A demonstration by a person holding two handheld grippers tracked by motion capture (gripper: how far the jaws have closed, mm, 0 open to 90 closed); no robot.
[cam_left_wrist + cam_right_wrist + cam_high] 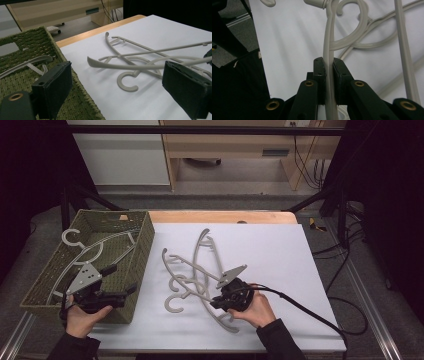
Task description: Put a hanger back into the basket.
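Right claw clamped on a grey plastic hanger in the pile on the white surface; left claw gapes wide over the green woven basket's rim, per its own view.

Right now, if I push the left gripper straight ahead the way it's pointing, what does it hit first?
Probably the pile of grey hangers on the white sheet. The left gripper is open, over the woven basket's near rim, aimed across at them. Depth is unclear; it may pass above them.
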